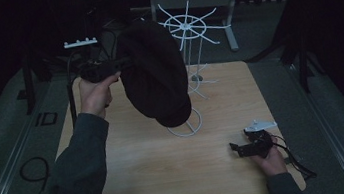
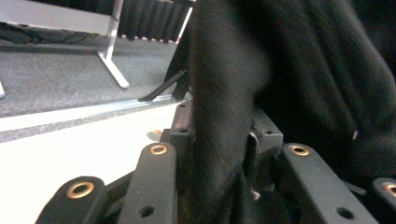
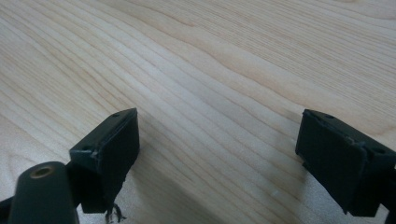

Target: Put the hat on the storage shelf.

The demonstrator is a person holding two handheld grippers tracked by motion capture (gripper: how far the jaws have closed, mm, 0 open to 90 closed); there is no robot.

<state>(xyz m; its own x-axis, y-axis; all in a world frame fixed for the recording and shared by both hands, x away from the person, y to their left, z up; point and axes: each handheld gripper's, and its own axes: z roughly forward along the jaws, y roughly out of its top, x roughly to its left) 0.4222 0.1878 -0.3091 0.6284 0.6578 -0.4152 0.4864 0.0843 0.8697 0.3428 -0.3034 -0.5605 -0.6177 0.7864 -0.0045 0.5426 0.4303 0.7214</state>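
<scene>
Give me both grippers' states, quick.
Left gripper: black hat between its jaws; whether the pads press it cannot be told.
Right gripper: open, nothing held, over the wooden table.

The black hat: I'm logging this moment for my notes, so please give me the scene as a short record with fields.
item: black hat, hanging beside the white wire stand
left gripper: raised above the table, hat fabric between its jaws; how firmly the pads press cannot be told
right gripper: low over the table, jaws wide apart with nothing between them
stand: upright, ring base near the middle of the table, hooks spreading from the top
surface: light wooden table
hat contact: brim hangs low by the stand's base ring
</scene>
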